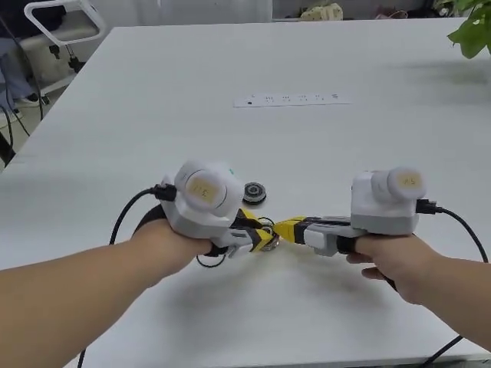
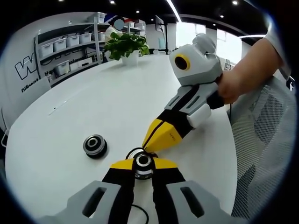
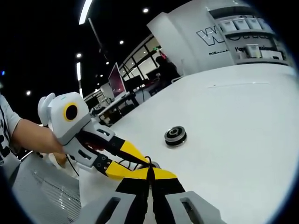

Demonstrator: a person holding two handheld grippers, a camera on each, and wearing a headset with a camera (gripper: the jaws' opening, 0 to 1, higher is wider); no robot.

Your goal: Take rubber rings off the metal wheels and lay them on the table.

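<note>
Office-like lab, long white table (image 1: 322,146), shelves of bins (image 2: 65,49), potted plant (image 2: 124,45)

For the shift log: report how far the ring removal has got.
Done: no ring plainly lies on the table yet. In hand: left tool grips a metal wheel while right tool pinches its rubber ring. Left: second wheel on the table, apparently still ringed.

Held wheel (image 1: 266,239) mostly hidden between jaws (only sliver visible, head view); plant (image 1: 476,27) cut off by edge.

Metal wheel (image 2: 143,165) between yellow-tipped jaws
</note>
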